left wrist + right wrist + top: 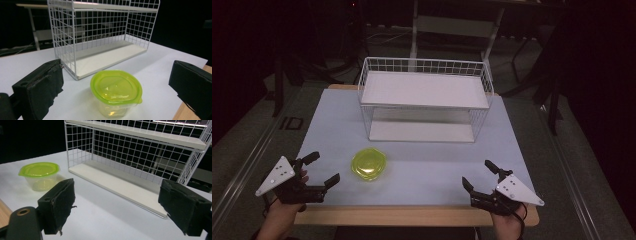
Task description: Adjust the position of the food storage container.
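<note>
Container (369, 164) sits between both low, wide-open grippers.

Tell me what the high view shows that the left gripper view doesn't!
The high view alone shows both hand-held grippers, the left gripper and the right gripper, open, and the whole pale grey table. The left gripper view alone shows, close up, the see-through tub wall under the lid. Both show the small clear plastic container with a lime-green lid and the white wire two-shelf rack.
</note>
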`<control>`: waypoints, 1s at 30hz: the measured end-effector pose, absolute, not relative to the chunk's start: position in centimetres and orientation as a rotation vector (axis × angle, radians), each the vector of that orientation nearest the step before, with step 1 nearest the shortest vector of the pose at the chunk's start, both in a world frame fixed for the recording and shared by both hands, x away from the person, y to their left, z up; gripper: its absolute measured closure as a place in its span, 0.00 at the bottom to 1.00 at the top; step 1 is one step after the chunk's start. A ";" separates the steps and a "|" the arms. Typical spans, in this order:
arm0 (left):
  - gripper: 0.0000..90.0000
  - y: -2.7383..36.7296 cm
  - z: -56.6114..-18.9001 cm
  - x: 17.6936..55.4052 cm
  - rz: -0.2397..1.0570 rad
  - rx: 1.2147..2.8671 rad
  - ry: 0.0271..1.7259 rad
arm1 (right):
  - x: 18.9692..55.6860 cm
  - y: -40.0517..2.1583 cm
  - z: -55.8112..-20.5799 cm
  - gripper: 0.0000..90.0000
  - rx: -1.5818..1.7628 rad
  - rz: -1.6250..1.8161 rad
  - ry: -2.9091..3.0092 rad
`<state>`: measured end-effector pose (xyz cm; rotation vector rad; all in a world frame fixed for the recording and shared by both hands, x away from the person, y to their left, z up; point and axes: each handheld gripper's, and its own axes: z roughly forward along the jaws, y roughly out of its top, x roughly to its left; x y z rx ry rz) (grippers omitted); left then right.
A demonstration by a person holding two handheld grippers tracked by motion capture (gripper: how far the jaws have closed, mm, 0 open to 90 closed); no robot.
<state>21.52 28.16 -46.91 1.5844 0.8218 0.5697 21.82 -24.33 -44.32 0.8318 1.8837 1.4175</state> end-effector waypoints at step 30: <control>0.43 29.6 -46.6 25.3 0.477 1.670 0.867 | 21.8 -24.1 -44.2 0.15 0.823 1.433 1.880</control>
